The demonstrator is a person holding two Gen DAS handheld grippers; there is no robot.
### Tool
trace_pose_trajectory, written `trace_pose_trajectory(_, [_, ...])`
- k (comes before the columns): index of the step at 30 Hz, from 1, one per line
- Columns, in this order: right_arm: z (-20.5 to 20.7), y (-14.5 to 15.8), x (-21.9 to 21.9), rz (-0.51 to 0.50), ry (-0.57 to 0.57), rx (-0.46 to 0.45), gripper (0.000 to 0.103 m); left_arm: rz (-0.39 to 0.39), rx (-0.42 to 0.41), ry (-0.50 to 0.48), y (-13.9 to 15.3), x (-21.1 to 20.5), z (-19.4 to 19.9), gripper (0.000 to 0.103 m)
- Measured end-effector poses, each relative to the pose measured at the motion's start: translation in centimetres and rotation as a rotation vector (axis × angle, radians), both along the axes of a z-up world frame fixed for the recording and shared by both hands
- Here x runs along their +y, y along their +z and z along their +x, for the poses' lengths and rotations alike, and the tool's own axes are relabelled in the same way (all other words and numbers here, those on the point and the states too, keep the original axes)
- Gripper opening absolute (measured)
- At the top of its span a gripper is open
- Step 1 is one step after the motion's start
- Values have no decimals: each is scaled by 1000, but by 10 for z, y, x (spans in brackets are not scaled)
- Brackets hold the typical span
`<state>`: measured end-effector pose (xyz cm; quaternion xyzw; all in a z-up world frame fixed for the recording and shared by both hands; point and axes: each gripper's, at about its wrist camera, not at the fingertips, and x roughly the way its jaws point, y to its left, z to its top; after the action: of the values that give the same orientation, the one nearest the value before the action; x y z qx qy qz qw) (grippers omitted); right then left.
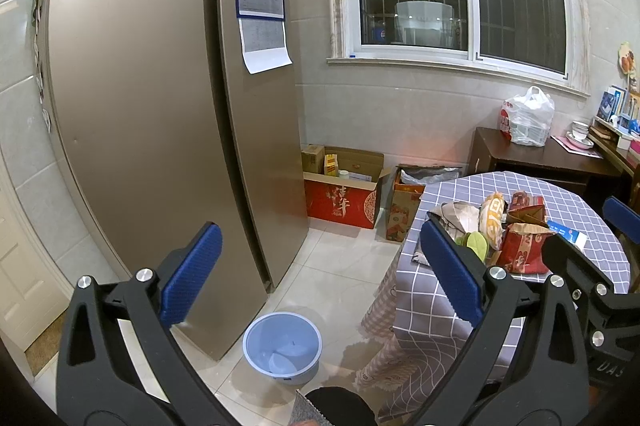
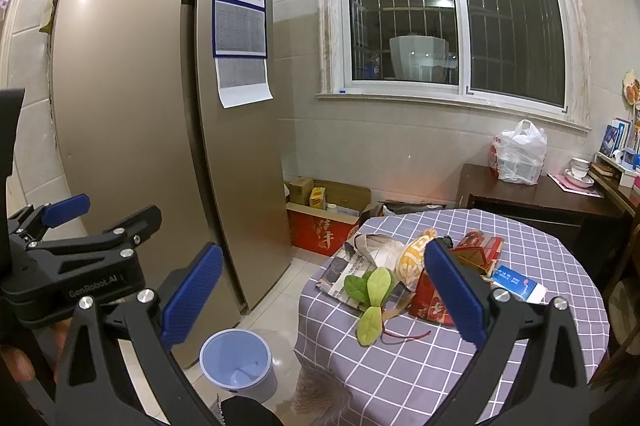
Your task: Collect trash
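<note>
A pile of trash lies on a round table with a grey checked cloth (image 2: 440, 366): a newspaper (image 2: 352, 262), green leaves (image 2: 372, 290), a yellow snack bag (image 2: 414, 258), a red paper bag (image 2: 430, 300), a red box (image 2: 480, 246) and a blue-white carton (image 2: 518, 284). An empty light-blue bin (image 2: 236, 358) stands on the floor left of the table. My right gripper (image 2: 324, 290) is open, in the air before the pile. My left gripper (image 1: 320, 266) is open too, held over the floor near the bin (image 1: 282, 346), left of the table (image 1: 432, 306). Neither holds anything.
A tall bronze fridge (image 1: 160, 106) fills the left side. Cardboard boxes (image 1: 344, 194) stand against the wall under the window. A dark wooden cabinet (image 2: 540, 198) behind the table carries a white plastic bag (image 2: 518, 154) and bowls (image 2: 580, 172).
</note>
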<state>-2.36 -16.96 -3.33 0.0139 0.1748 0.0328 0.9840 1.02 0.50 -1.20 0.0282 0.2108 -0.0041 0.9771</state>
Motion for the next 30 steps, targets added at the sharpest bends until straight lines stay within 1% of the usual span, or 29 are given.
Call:
trace_pose_trajectory(5, [0, 1, 0, 1, 2, 3, 99, 0, 0, 0, 0, 0, 0, 97])
trace_pose_trajectory(8, [0, 1, 0, 1, 3, 3, 99, 0, 0, 0, -11, 3, 1, 97])
trace_pose_trajectory(28, [-2, 1, 4, 4, 11, 11, 99, 0, 3, -2, -8, 2, 1, 97])
trace_pose_trajectory(30, [-3, 1, 4, 6, 12, 12, 99, 1, 7, -3, -16, -1, 1, 97])
